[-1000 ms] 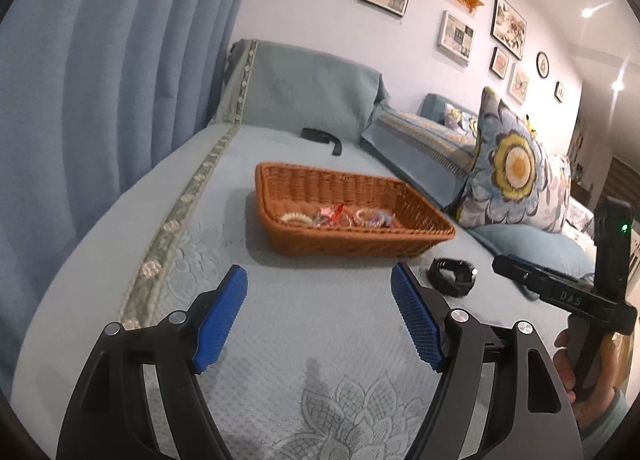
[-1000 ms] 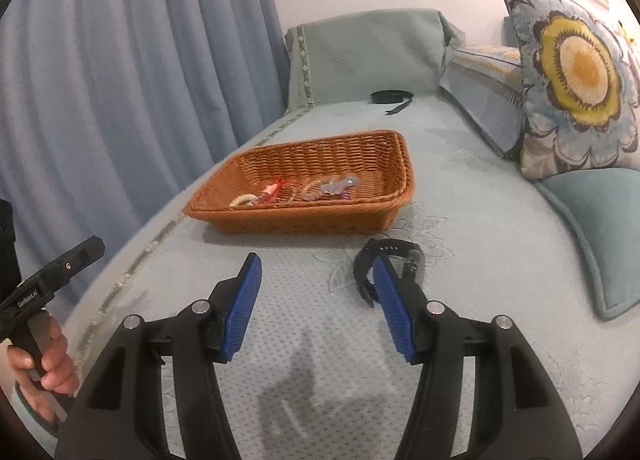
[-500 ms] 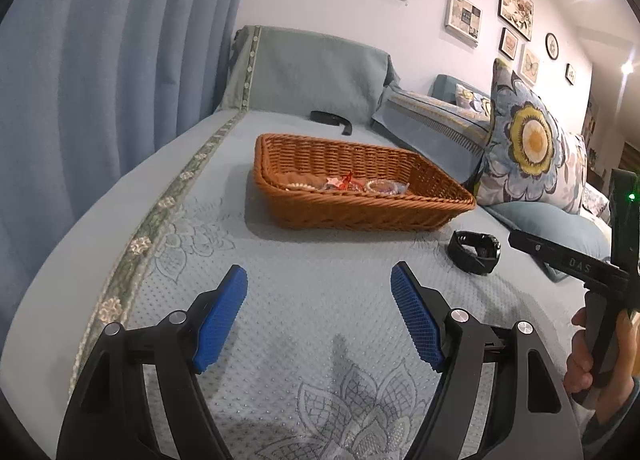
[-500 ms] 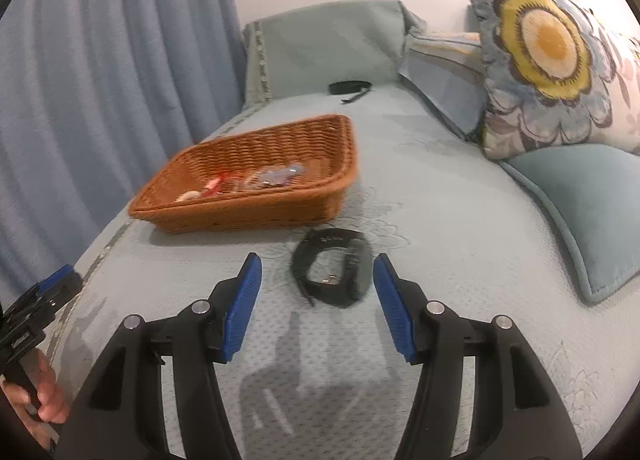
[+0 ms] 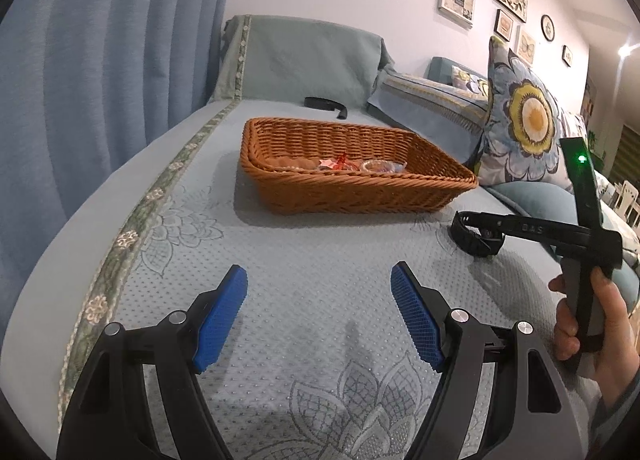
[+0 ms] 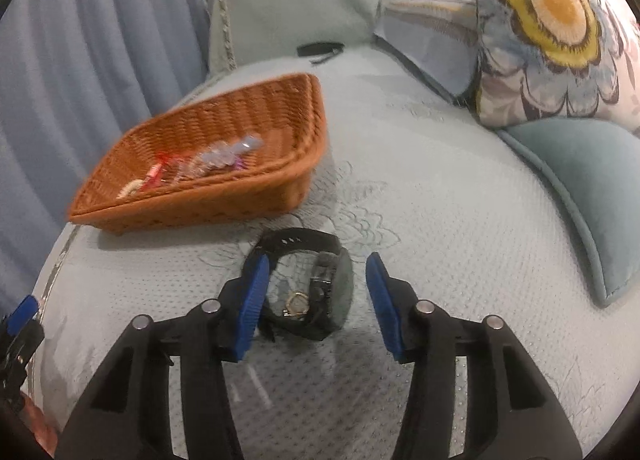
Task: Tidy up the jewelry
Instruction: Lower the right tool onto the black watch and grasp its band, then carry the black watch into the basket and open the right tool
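We bring right gripper (image 6: pixel 316 292) forward; black watch (image 6: pixel 308 284) now between parted fingers, ready for closing. Left gripper (image 5: pixel 318 314) parted, idle.

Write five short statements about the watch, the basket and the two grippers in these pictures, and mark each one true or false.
1. The black watch lies on the sofa cover, outside the wicker basket. True.
2. The right gripper is shut on the watch. False: its jaws stand open, one on either side of the watch, with a visible gap on the right side.
3. The basket is empty. False: several small pieces of jewelry lie in it.
4. The left gripper is open and holds nothing. True.
5. A second black band lies inside the basket. False: it lies on the sofa cover beyond the basket, near the backrest.
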`<state>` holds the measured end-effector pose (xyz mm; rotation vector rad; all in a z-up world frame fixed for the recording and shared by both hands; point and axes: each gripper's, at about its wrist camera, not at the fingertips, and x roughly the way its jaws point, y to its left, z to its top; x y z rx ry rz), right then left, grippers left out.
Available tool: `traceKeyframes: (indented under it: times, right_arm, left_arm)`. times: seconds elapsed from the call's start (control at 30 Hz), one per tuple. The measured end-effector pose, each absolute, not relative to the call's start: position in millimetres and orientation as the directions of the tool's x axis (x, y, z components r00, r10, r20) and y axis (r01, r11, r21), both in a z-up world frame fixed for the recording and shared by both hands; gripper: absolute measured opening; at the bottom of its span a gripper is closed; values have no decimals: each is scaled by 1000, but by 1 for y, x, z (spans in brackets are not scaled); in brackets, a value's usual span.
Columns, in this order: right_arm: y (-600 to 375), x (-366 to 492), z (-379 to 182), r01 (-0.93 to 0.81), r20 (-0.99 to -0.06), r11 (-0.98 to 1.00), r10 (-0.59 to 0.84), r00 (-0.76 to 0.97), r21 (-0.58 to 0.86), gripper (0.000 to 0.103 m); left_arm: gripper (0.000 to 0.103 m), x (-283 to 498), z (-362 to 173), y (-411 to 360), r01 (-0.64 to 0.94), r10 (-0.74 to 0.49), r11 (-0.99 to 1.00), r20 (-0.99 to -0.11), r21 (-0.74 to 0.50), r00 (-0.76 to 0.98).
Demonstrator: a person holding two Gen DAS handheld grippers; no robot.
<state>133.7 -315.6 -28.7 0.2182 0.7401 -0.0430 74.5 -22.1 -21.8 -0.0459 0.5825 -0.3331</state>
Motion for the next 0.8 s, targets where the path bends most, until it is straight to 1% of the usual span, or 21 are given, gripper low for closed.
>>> traceKeyframes:
  times: [0.17,0.2,0.23,0.33,0.5,0.57,0.7,0.8]
  right_arm:
    - [-329,141,-39,123,-702,957,102,705,262,44]
    - [-333,143,-41,123,-707,952,119,697,281,42]
    - [-335,144,-43,126,-712,948,127,691,291,37]
    - [-339,145,-46,117,-714,939,161,681,323,28]
    - [-343,143,-47,112,-707,925,196,679,364,24]
    - [-339,144,-45,116,-715,935,171,678,334,21]
    - [-322,143,-41,118,-733,973,68,677,200,16]
    - [-321,140,-40,117,-729,975,59,682,188,14]
  left_arm:
    - [72,75,-22,-22,295,-322,946,-533,-137,783]
    - [72,76,-22,-22,296,-323,945,-533,-139,782]
    - [72,76,-22,-22,297,-324,945,-534,-139,781]
    - [72,75,-22,-23,302,-330,943,-535,-143,778]
    - [72,76,-22,-24,306,-335,941,-533,-145,777]
    - [72,76,-22,-24,306,-336,941,-533,-148,776]
    - [72,78,-22,-23,303,-338,940,-533,-156,776]
    - [72,79,-22,-22,301,-340,940,-530,-162,777]
